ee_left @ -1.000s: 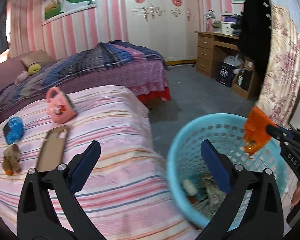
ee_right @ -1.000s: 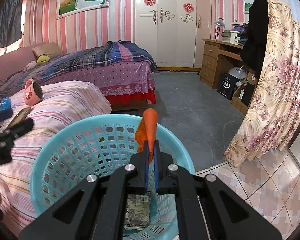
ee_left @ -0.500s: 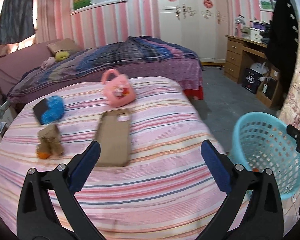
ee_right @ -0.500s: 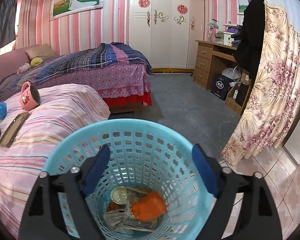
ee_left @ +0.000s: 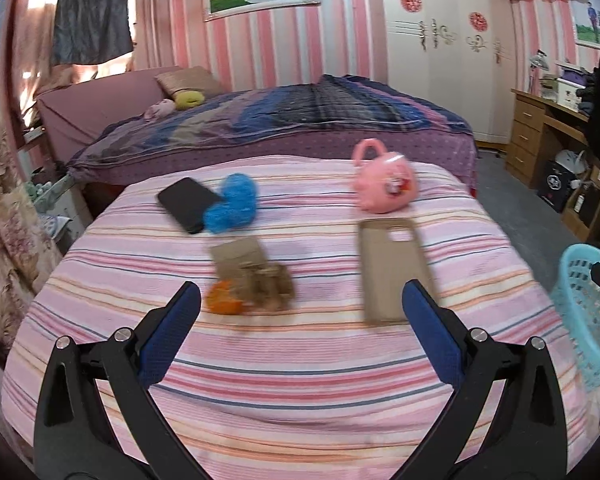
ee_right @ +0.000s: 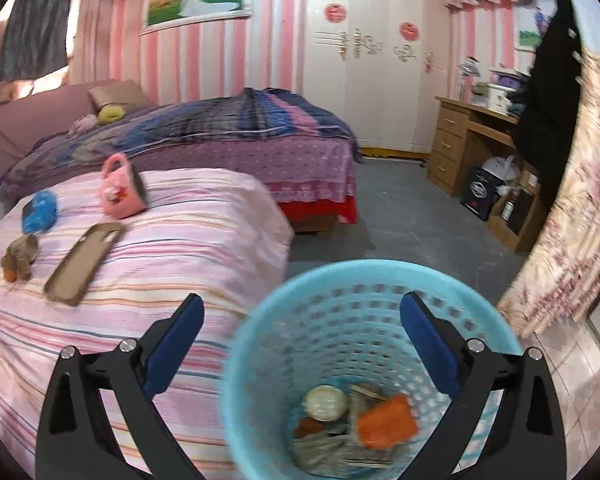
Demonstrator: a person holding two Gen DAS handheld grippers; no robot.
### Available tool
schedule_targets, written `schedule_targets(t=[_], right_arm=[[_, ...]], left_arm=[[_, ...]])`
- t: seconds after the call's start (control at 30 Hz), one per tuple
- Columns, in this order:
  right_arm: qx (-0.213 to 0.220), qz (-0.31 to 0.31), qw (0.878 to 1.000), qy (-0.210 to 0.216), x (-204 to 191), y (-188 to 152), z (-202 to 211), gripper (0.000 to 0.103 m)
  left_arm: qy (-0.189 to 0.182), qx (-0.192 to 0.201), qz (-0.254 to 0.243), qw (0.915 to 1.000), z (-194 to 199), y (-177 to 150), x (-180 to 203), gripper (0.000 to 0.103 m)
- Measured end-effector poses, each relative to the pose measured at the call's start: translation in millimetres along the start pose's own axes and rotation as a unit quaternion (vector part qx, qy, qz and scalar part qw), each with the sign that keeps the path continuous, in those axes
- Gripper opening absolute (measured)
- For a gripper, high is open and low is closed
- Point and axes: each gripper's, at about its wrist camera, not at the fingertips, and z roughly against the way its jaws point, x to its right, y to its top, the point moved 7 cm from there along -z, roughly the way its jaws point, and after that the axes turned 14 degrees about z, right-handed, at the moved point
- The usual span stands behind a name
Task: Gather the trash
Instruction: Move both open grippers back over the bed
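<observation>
A light blue basket (ee_right: 364, 288) stands on the floor beside the striped bed; an orange wrapper (ee_right: 386, 420) lies in it among other trash. My right gripper (ee_right: 302, 344) is open and empty above the basket. My left gripper (ee_left: 300, 312) is open and empty above the striped bed (ee_left: 300, 360), just short of a crumpled brown and orange wrapper (ee_left: 250, 280). A crumpled blue wrapper (ee_left: 232, 204) lies farther back. The basket also shows at the right edge of the left wrist view (ee_left: 580, 304).
On the bed lie a black phone (ee_left: 188, 202), a tan phone case (ee_left: 392, 268) and a pink toy bag (ee_left: 382, 184). A second bed (ee_left: 300, 120) stands behind. A wooden desk (ee_right: 476, 140) and a floral curtain (ee_right: 572, 216) are to the right.
My right gripper opened and dropped the orange wrapper into the basket. My left gripper swung left from the basket to over the bed, facing the brown and orange wrapper.
</observation>
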Motion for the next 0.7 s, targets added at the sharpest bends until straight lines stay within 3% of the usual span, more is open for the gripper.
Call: schedule_targets(t=[0.23, 0.53, 0.7], right_arm=[[0.002, 0.03, 0.999, 0.034, -59, 18, -5, 0.097], [0.002, 0.07, 0.995, 0.071, -125, 33, -9, 0.098], [0.005, 0.087, 0.992, 0.095, -162, 54, -9, 0.098]], left_arm=[[0.016, -0.018, 0.029, 0.9993, -22, 0, -60, 0.097], [0.032, -0.011, 0.021, 0.9992, -25, 7, -109, 0.097], [0.039, -0.015, 0.058, 0.9974, -29, 14, -141, 0.097]])
